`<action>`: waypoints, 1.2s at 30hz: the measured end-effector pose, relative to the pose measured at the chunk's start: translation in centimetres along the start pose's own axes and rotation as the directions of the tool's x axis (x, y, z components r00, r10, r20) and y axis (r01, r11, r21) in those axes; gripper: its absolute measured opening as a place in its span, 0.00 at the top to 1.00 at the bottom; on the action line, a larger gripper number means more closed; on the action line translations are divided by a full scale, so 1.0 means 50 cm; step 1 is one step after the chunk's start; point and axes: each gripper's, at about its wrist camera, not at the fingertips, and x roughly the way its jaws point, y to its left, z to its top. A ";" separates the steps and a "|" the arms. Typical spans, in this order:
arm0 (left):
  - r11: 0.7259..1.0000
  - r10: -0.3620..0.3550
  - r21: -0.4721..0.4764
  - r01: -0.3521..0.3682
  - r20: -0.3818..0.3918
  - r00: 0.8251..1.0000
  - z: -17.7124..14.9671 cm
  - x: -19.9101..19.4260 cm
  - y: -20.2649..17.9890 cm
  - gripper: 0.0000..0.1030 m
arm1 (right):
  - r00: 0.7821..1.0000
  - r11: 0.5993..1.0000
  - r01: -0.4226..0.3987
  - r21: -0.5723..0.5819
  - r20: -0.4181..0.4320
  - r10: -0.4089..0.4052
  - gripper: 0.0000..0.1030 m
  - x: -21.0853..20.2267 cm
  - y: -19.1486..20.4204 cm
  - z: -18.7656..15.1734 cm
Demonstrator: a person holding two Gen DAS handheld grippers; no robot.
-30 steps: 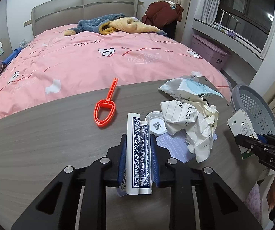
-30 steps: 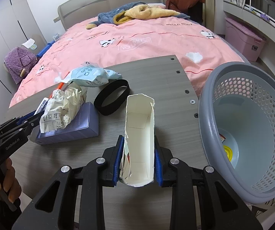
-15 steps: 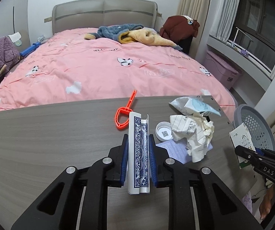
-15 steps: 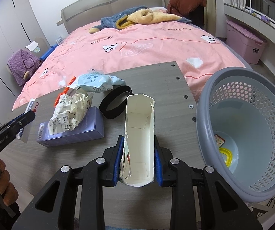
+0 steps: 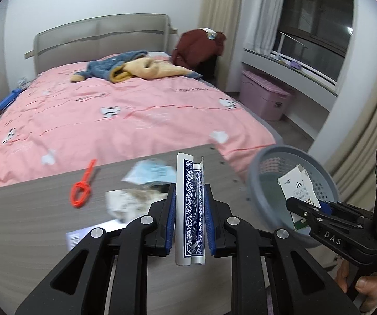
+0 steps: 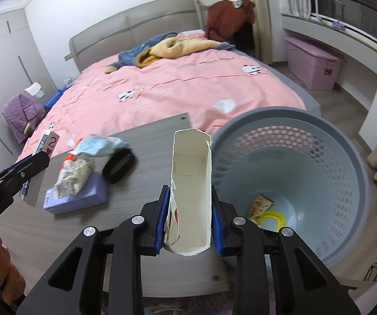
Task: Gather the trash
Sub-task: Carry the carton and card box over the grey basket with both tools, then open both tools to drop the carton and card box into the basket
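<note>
The right hand-held gripper is pinching a torn carton beside the desk's right edge, the left hand-held gripper is pinching playing cards, and either may be missing the basket if released early.

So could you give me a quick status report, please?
Left gripper shut on playing cards. Right gripper shut on torn carton, beside grey basket. Nothing in the way.
</note>
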 end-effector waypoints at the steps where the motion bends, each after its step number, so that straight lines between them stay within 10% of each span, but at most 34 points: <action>1: 1.000 -0.017 0.017 0.017 -0.013 1.000 0.002 0.014 -0.026 0.81 | 1.000 1.000 0.014 0.016 0.003 -0.014 0.73 -0.003 -0.025 -0.002; 17: 0.976 -0.122 0.156 0.154 -0.199 0.972 -0.001 0.210 -0.295 0.80 | 0.992 0.983 0.124 0.135 -0.052 -0.118 0.72 -0.001 -0.251 -0.023; 31: 0.974 -0.100 0.179 0.140 -0.217 0.971 0.011 0.254 -0.338 0.79 | 0.993 0.981 0.106 0.161 -0.066 -0.096 0.72 0.022 -0.302 -0.025; 36: 0.974 -0.096 0.182 0.135 -0.206 0.974 0.014 0.250 -0.339 0.62 | 0.994 0.982 0.102 0.159 -0.059 -0.094 0.69 0.022 -0.304 -0.023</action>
